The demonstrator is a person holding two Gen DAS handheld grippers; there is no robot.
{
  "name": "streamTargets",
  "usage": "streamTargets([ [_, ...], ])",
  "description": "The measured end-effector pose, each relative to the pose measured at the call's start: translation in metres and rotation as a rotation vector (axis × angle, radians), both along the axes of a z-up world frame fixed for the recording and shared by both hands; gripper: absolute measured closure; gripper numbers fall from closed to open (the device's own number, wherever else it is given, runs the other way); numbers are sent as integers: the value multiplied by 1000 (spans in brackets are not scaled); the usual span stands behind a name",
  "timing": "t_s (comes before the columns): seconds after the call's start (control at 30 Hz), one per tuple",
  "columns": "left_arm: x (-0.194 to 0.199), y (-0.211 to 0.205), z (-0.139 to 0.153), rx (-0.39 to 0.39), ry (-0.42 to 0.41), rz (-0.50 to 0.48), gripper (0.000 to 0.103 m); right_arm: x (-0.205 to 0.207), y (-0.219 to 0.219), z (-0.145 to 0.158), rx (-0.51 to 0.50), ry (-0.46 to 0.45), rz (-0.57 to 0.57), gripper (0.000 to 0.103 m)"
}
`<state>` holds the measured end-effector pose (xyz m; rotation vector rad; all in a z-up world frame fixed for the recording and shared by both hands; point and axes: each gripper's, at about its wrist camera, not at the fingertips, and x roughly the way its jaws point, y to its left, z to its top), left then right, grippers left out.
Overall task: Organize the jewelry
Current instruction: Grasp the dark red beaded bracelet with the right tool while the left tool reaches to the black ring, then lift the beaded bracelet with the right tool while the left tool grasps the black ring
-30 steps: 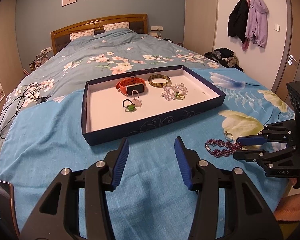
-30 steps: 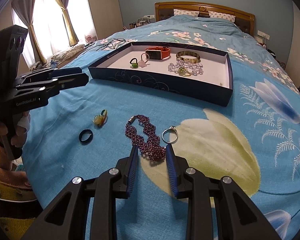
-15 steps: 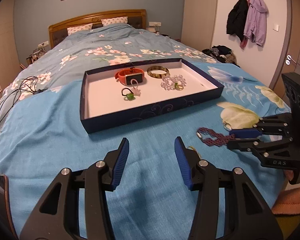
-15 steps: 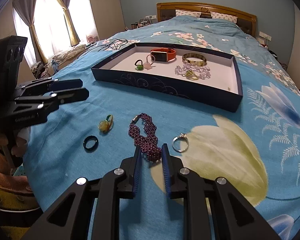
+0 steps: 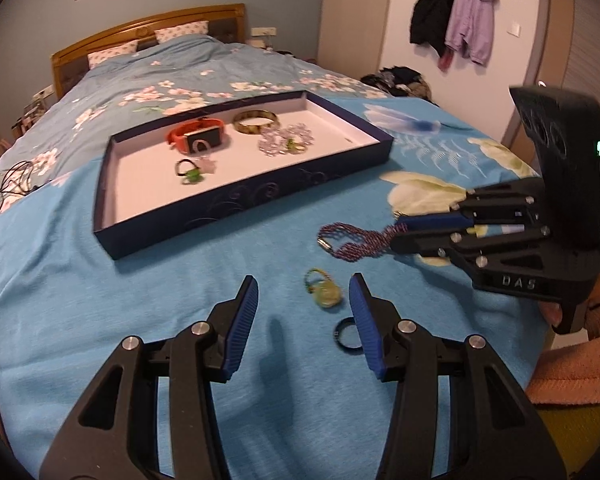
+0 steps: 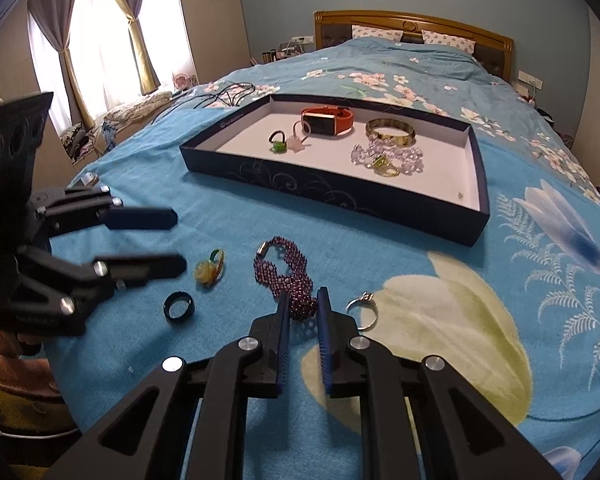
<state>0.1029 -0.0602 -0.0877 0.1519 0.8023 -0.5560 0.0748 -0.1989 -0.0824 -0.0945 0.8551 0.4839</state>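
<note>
1. Since the earlier frames, right tongs [image 6: 302, 312] have narrowed from apart to pinched on the near end of the purple beaded bracelet [image 6: 286, 276]; left tongs [image 5: 302, 312] have shifted toward the loose pieces, which now show between their tips.
2. Right tongs: clamped on the bracelet, mid-right in the left wrist view [image 5: 396, 232]; the bracelet's far clasp end lies on the bed [image 6: 380, 240].
3. Left tongs: wide apart, holding nothing, low over the blue bedspread.
4. Yellow-green ring [image 5: 324, 292] lies between the left tips, lower centre of frame; black ring [image 5: 346, 334] is just beside the right-hand tip.
5. Silver ring [image 6: 362, 308] sits just right of the right tongs, on the yellow flower print.
6. Navy tray [image 6: 340, 200] sits at upper centre, apart from the loose pieces.
7. In the tray: orange watch [image 6: 328, 120], gold bangle [image 6: 390, 132], clear bead bracelet [image 6: 388, 156] with a green-stone ring on it, a green charm ring [image 6: 278, 142] touching a pink charm.
8. Left wrist view is motion-blurred.
</note>
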Motion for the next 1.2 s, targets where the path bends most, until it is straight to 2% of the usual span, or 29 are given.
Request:
streamTargets([
  [0.37,-13,-9,-9,7,56,-80,58,0,-9,4,28,-6,-9,92],
  [0.57,-18,-17,-18,29,70,-87,67,2,-8,7,39,-15,-1,92],
  [0.63,-17,-18,-19,33,73,-84,79,2,-7,10,41,-27,1,92],
  [0.67,-17,-19,-19,37,72,-83,80,2,-7,11,43,-31,2,92],
  [0.83,-20,-20,-17,56,54,-95,81,4,-7,18,53,-56,3,92],
  [1.2,-8,0,3,-12,23,-38,81,12,-5,40,65,-112,14,92],
])
